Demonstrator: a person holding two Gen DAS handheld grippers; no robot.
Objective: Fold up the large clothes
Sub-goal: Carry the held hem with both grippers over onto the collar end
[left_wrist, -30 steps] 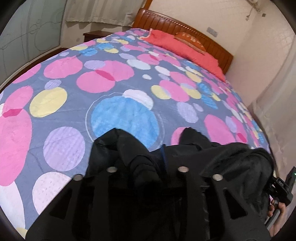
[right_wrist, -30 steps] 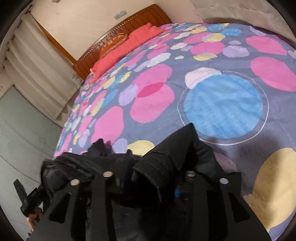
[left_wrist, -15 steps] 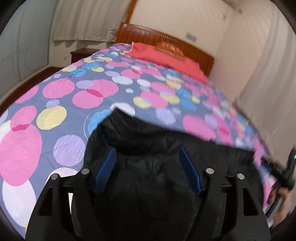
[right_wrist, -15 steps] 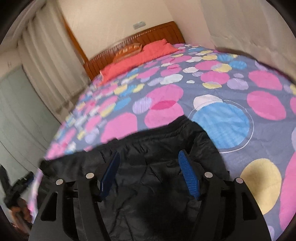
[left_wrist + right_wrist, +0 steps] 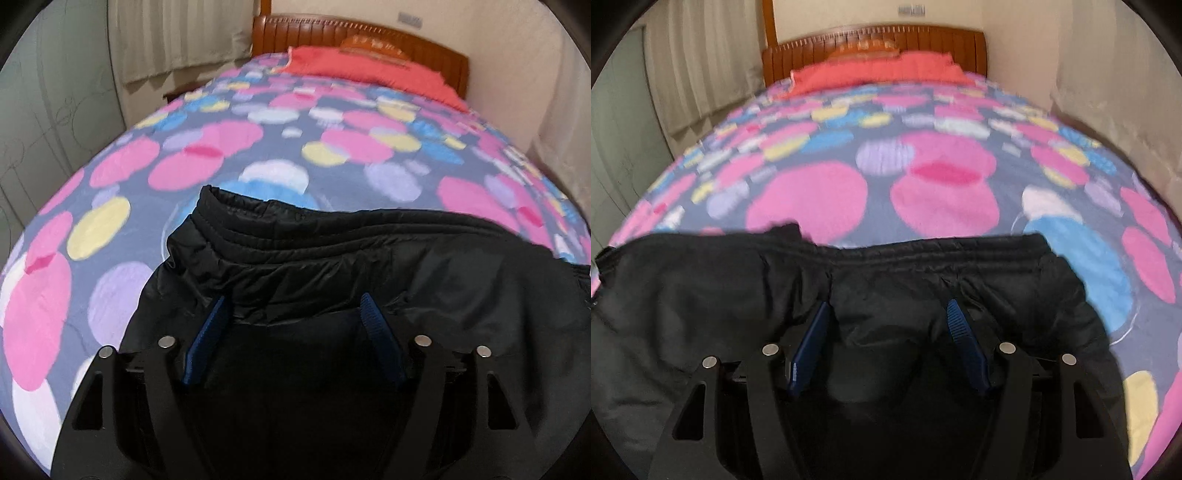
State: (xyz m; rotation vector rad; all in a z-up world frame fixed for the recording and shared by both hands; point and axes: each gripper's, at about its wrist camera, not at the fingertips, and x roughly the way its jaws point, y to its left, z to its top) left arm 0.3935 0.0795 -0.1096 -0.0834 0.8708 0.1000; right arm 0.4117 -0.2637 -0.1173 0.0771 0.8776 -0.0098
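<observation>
A black padded garment (image 5: pixel 369 258) lies across the near end of the bed, its stitched hem toward the headboard; it also shows in the right wrist view (image 5: pixel 738 280). My left gripper (image 5: pixel 293 301) is open, with its blue pads (image 5: pixel 207 336) spread over the garment's left part. My right gripper (image 5: pixel 888 306) is open, with its blue pads (image 5: pixel 964 339) spread over the garment's right part. Neither gripper holds cloth. The garment's near part is hidden under the gripper bodies.
The bed has a grey cover with pink, blue and yellow circles (image 5: pixel 184 162), red bedding (image 5: pixel 369 70) and a wooden headboard (image 5: pixel 332 33) at the far end. Curtains (image 5: pixel 166 37) hang at the left. A wall (image 5: pixel 1108 74) stands close on the right.
Both grippers went from shut on bunched garment to open. The garment now lies spread flat on the bed. Both cameras have tilted up toward the headboard.
</observation>
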